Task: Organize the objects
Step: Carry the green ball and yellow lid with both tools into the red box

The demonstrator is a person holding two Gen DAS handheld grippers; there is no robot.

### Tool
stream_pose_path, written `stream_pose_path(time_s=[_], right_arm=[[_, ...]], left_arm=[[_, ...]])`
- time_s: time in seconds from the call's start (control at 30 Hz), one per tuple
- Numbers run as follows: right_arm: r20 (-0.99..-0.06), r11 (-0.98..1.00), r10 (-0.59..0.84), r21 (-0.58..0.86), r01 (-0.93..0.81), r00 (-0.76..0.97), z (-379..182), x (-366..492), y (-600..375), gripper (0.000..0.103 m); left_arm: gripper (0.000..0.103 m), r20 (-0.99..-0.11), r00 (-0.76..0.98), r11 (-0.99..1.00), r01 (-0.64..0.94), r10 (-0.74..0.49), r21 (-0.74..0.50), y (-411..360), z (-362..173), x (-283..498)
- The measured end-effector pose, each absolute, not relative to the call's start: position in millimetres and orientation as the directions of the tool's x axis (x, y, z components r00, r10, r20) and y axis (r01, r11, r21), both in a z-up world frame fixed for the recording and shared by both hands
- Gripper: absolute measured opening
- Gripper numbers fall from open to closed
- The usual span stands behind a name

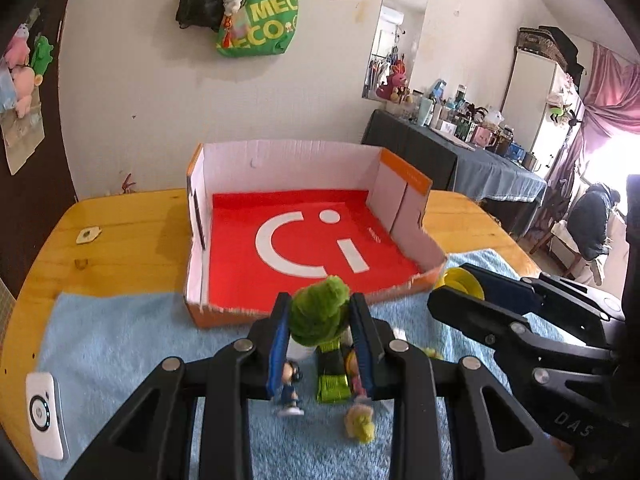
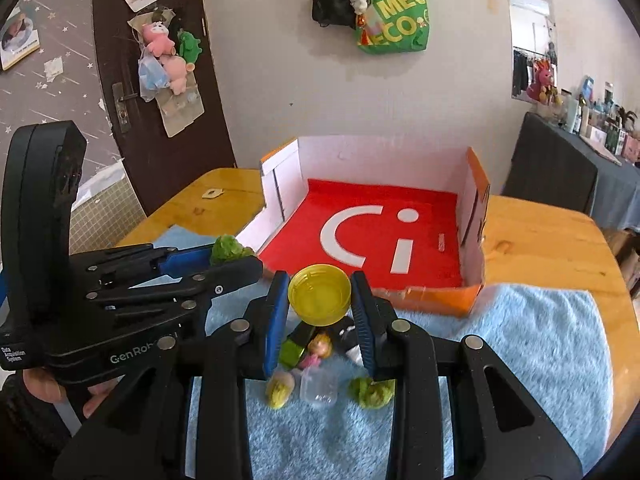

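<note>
Red-floored box, nothing inside

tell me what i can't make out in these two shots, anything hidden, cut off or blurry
- Left wrist view: the green fuzzy toy in the left gripper has its lower part hidden by the fingers.
- Left wrist view: the yellow cap is mostly hidden behind the right gripper.
- Right wrist view: the small doll is blurred and partly under the cap.
- Left wrist view: the white device is cut off by the fisheye rim.
</note>
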State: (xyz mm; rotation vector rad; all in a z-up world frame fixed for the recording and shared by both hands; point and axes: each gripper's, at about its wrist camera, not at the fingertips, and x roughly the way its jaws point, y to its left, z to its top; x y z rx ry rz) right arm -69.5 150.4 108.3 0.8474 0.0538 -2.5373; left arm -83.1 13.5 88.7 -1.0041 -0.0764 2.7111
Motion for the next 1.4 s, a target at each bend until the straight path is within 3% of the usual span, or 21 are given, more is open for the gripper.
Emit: stream_pose_path(time_s=[1.0,1.4], right_arm=[[-0.607,-0.900,-0.411,0.154,0.407,-0.680,127,-180,150,0.029],[-0.680,-0.918,-0.362,0.141,0.371,-0.637,107,-237,142,0.029]], left_arm=[[0.031,-0.619,-0.750,-0.973,-0.187,0.232,-0.137,7,118,-191],[0.031,-0.673,-0.711,-0.979,-0.148,0.205,-0.142,7,99,-249]])
